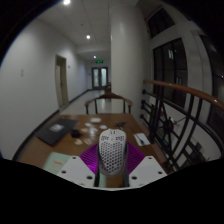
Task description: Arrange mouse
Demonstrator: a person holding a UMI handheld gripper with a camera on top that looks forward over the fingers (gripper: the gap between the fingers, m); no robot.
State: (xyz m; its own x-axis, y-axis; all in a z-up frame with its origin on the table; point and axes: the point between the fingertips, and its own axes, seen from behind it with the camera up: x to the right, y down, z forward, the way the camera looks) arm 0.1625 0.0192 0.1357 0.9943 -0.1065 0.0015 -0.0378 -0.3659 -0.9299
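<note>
Mouse, white with a perforated shell, sits upright between the 2 fingers of the gripper, lifted above the wooden table. Both purple pads press its sides, narrowly parted. A laptop lies beyond.

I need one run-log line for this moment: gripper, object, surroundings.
gripper: shut on white perforated mouse | mouse: upright between fingers, raised above brown wooden table | beyond: wooden chair
</note>
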